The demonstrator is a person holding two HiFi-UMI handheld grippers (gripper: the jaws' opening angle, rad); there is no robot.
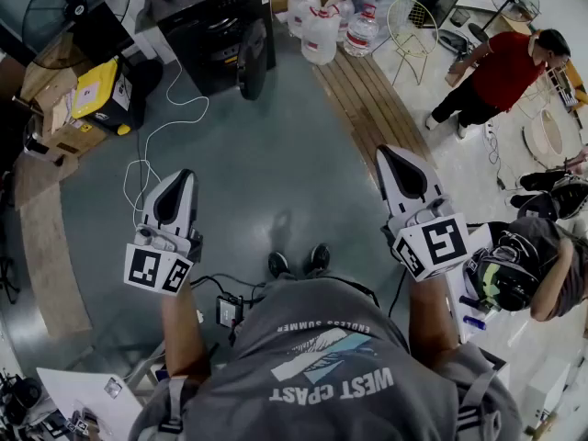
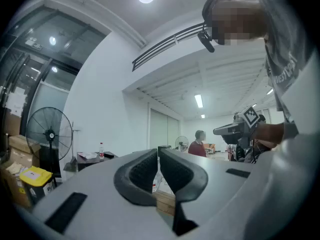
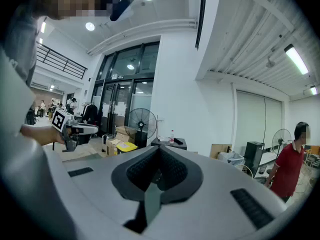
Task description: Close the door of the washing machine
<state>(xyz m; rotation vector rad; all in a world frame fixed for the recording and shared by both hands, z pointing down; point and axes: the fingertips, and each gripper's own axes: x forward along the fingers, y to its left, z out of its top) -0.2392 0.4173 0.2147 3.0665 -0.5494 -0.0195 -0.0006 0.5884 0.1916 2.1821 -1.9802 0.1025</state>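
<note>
The black washing machine (image 1: pixel 213 28) stands far ahead at the top of the head view. Its round door (image 1: pixel 254 59) hangs open, swung out at the front right corner. My left gripper (image 1: pixel 186 175) and right gripper (image 1: pixel 388 152) are held out in the air well short of it, one on each side, both pointing toward it. Each is shut with nothing between its pads. In the left gripper view the jaws (image 2: pixel 156 155) meet, and the machine's top (image 2: pixel 89 157) shows far left. The right gripper's jaws (image 3: pixel 159 153) also meet, with the machine's top (image 3: pixel 170 144) just beyond.
Large water jugs (image 1: pixel 322 26) stand right of the machine, with wooden planks (image 1: pixel 367 99) running toward me. A white cable (image 1: pixel 152 145) lies on the grey floor. A fan (image 1: pixel 64 7) and a yellow box (image 1: pixel 96 85) are at left. A person in red (image 1: pixel 501 67) stands at right.
</note>
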